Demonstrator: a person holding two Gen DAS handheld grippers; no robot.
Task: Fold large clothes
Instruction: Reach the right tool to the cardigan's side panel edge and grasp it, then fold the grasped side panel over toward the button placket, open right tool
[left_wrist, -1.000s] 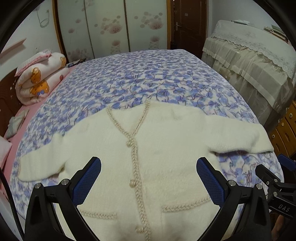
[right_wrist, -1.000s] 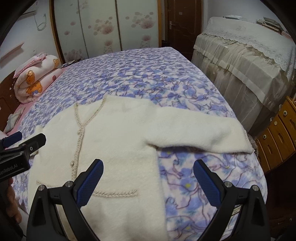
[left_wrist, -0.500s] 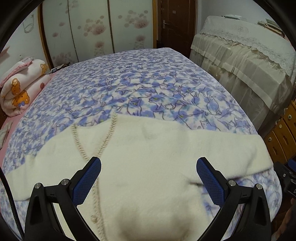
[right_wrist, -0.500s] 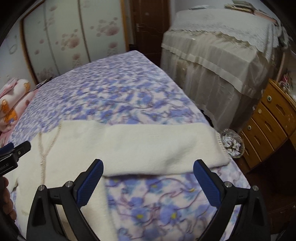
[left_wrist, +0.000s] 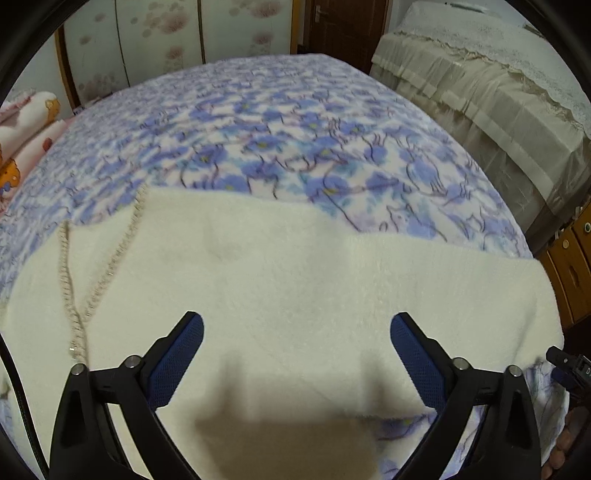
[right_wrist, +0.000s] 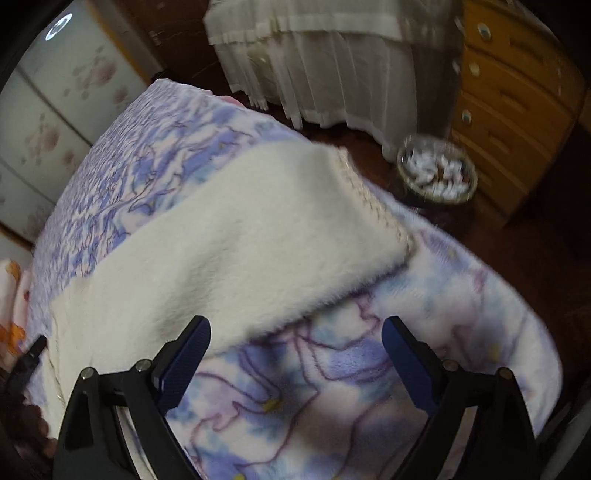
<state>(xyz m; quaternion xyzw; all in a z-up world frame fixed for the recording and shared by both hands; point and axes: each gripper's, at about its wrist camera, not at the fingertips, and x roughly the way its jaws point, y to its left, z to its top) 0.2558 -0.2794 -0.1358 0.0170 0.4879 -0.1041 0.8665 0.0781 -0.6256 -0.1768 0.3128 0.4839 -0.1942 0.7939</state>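
A cream knitted cardigan (left_wrist: 280, 280) lies flat, front up, on the blue-flowered bed cover (left_wrist: 280, 140). Its braided neckline (left_wrist: 92, 280) is at the left of the left wrist view. My left gripper (left_wrist: 295, 332) is open and empty, low over the cardigan's right shoulder and chest. The cardigan's right sleeve (right_wrist: 258, 229) stretches toward the bed's right edge in the right wrist view, with its trimmed cuff (right_wrist: 373, 203) at the far end. My right gripper (right_wrist: 295, 332) is open and empty, over the bed cover (right_wrist: 332, 387) just below the sleeve's lower edge.
A cloth-draped piece of furniture (left_wrist: 498, 92) stands right of the bed. A wooden drawer chest (right_wrist: 517, 85) and a round wastebasket (right_wrist: 436, 173) stand on the dark floor off the bed's right corner. A rolled quilt (left_wrist: 22, 129) lies at the far left. Wardrobe doors (left_wrist: 166, 33) are behind.
Both grippers moved right and closer to the bed. The left went from the button line to the right shoulder. The right swung to the sleeve and the bed's right corner.
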